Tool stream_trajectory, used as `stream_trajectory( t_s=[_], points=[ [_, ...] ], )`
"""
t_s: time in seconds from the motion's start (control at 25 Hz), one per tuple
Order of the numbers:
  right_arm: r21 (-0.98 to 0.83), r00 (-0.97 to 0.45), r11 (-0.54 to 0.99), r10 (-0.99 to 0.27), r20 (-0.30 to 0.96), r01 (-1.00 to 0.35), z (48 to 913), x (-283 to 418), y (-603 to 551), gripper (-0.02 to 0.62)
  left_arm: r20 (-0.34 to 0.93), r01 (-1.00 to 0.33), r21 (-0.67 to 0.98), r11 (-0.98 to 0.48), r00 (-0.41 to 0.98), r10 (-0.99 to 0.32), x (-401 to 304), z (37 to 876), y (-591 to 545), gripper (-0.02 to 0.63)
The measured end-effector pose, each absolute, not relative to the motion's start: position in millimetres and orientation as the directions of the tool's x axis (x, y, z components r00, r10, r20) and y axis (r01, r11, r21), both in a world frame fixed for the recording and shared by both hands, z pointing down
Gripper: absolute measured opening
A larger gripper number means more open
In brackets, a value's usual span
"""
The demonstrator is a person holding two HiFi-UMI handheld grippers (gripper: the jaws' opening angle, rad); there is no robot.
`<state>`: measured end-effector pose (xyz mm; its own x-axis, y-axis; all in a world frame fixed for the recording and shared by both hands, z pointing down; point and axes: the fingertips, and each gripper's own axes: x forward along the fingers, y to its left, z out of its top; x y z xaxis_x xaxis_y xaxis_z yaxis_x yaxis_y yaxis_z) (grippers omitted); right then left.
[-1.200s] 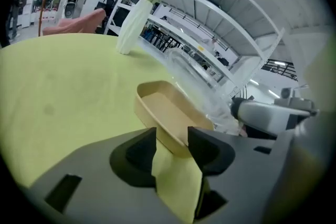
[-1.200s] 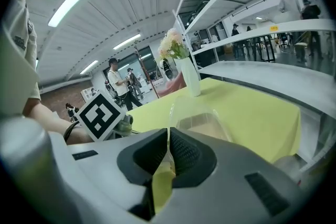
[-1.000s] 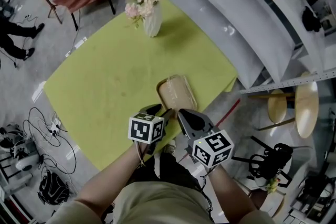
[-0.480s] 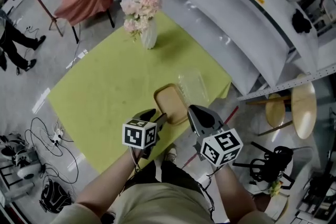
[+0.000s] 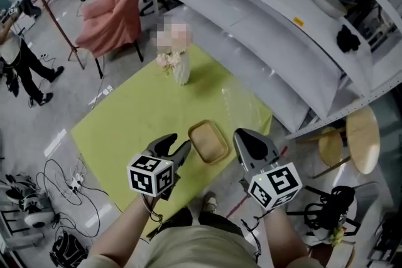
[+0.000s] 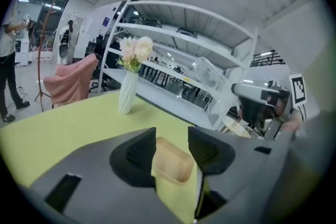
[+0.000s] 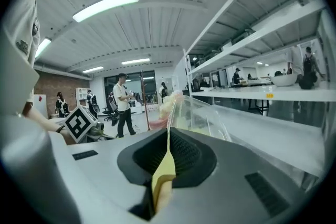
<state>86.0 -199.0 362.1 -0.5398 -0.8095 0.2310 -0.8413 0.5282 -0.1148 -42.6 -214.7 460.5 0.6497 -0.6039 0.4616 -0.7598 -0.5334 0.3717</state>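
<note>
Where the yellow-green table reaches its near right edge, the right gripper has its jaws pressed together on the rim of a clear lid. The lid rises from the pinch and leans away, over the table's right side. The left gripper shows its jaws spread with nothing gripped. It hovers just beside a tan tray, apart from it as far as can be judged. The lid is a thin, transparent moulded shell with a shallow dome and a flat flange. It probably weighs very little, flexes readily and is slick. The flange therefore looks the soundest place to take hold, since a hard squeeze on the dome could crease or crack it. The tray, rectangular with rounded corners and a raised lip, lies open and uncovered at that same near right edge. At the far corner stands a white vase of pale flowers. Beyond the table are a pink chair and white shelving.
</note>
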Motion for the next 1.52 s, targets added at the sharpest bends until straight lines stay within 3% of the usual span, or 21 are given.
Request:
stream_trajectory(
  t_s=[0.56, 0.88, 1.08, 1.52],
  points=[
    [0.018, -0.512, 0.514, -0.852, -0.111, -0.858, 192, 96, -162, 0.021, 0.142, -0.731, 0.119, -0.672, 0.682, -0.717, -37, 248, -203, 0.173],
    [0.074, -0.492, 0.488, -0.844, -0.215, -0.870, 132, 103, -125, 0.021, 0.005, -0.742, -0.119, -0.660, 0.664, -0.748, -34, 169, -178, 0.160],
    [0.114, -0.473, 0.460, -0.850, -0.230, -0.881, 121, 112, -109, 0.021, -0.049, -0.741, -0.166, -0.651, 0.666, -0.745, -29, 148, -166, 0.120],
    [0.102, -0.451, 0.442, -0.887, -0.094, -0.891, 177, 128, -102, 0.021, 0.038, -0.747, -0.164, -0.644, 0.648, -0.761, -25, 195, -151, 0.048]
  ],
)
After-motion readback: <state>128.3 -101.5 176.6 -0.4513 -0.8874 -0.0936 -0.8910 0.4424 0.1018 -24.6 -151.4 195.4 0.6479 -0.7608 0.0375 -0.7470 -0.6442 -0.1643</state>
